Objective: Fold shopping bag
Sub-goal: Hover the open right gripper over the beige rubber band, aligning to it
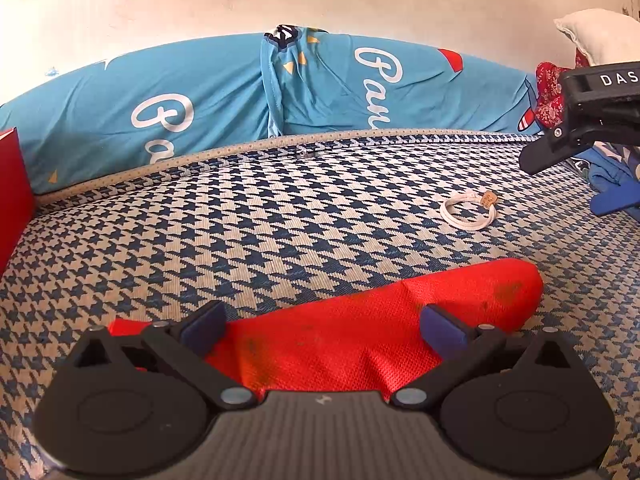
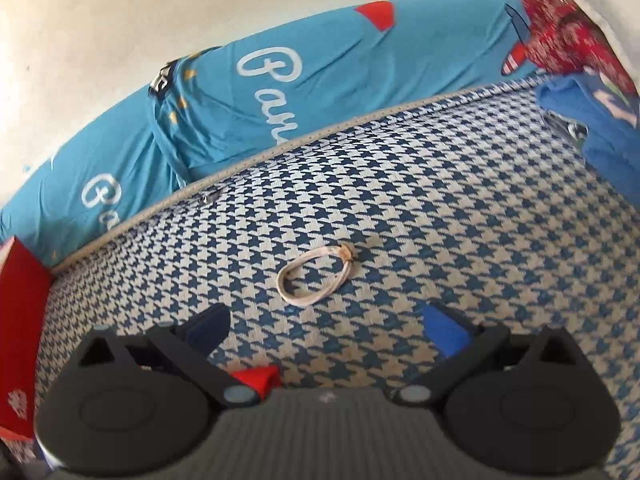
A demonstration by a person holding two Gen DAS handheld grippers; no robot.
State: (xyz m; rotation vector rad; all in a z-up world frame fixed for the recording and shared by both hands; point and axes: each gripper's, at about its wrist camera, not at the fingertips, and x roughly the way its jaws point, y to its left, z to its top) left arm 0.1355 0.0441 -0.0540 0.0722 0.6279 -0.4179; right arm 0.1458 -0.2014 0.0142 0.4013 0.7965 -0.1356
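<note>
Red mesh shopping bag [image 1: 380, 328] lay bunched at the lower centre, between the wide-spread fingers of the left tool [image 1: 324, 330]. The right tool [image 2: 330, 330] gaped wide too, holding nothing. Slack cloth could slip from a shallow pinch.

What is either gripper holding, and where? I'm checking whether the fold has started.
Nothing is held. The left gripper is open over the red shopping bag; the right gripper is open above the mat.
</note>
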